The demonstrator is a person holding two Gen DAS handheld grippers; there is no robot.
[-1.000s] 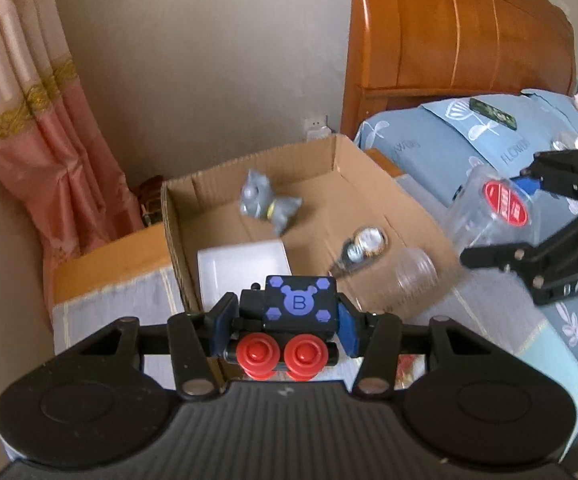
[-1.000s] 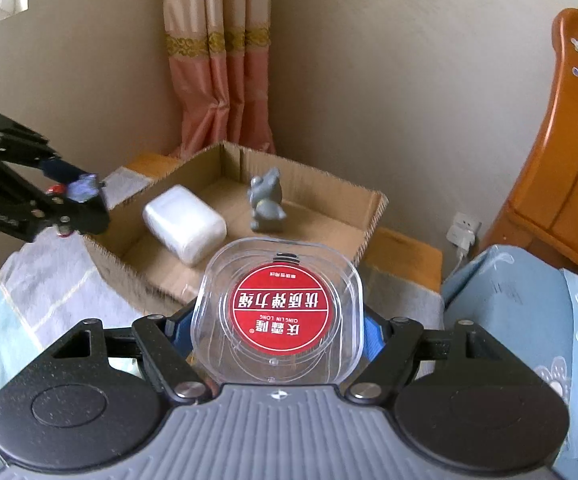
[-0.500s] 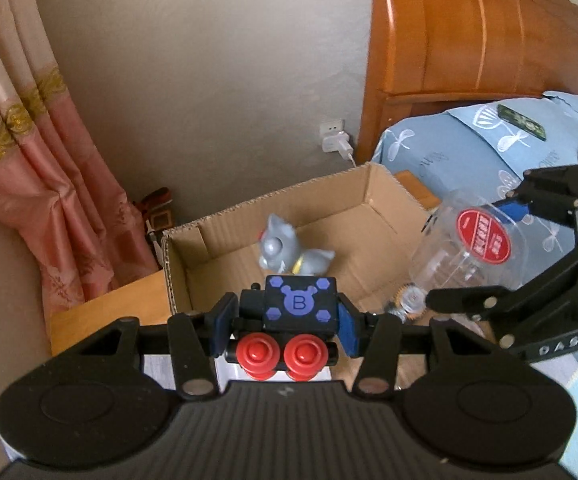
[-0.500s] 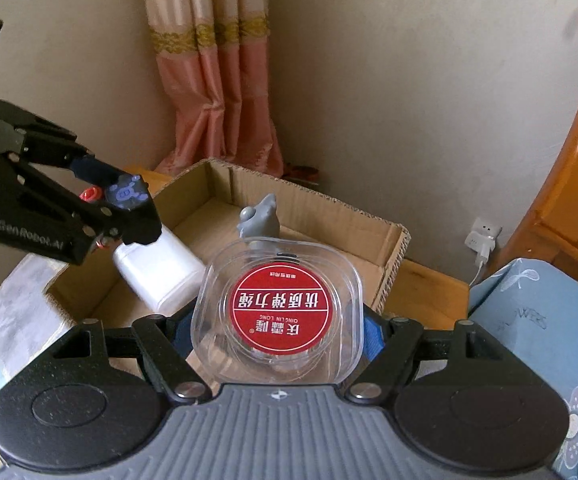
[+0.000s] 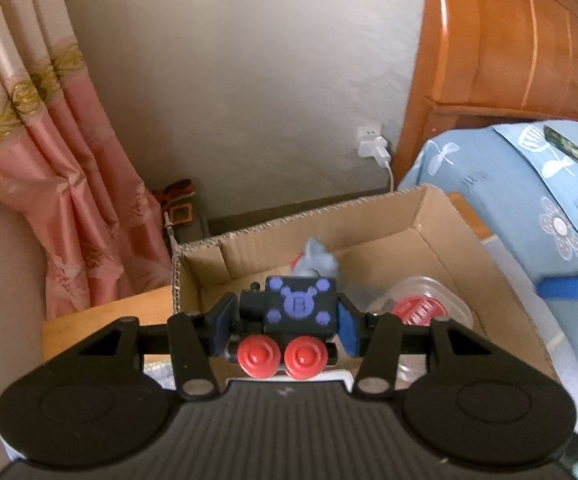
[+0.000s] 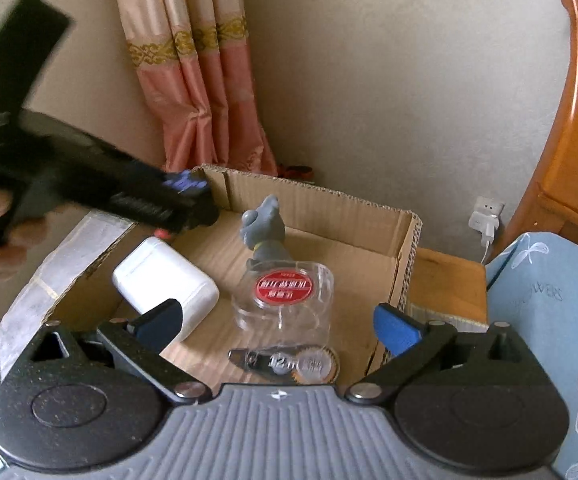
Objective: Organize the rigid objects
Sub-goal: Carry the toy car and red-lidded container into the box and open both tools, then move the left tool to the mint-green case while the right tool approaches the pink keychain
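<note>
Two grippers are being worked over one cardboard box point(image 6: 369, 248), and everything is turning on what lies under each. Starting at the left: the left gripper point(image 5: 285, 322) is being held above the box's left end, angled downward, with the black toy train point(image 5: 289, 320) sitting between its blue pads. Its jaws are being opened right now; the left pad is seen standing just clear of the train while the right one is shown close against it, so whether any squeeze remains cannot be told for certain. The train's red wheels point(image 5: 281, 356) are being pointed back toward the camera, its long axis running along the fingers. Straight beneath it, the white plastic container point(image 6: 165, 280) is being passed over, so the drop is judged to be landing on or just beside that. Moving to the middle: the grey figurine point(image 6: 267, 232) is being left standing toward the far wall. Further right, the clear jar with the red label point(image 6: 289, 296) is lying loose on the box floor, well ahead of the right gripper point(image 6: 281, 322), whose jaws are being opened wide with nothing between them. Nearest that gripper, the correction tape point(image 6: 289, 362) is being left flat, long axis crosswise. The left hand is judged nearer to the next release.
</note>
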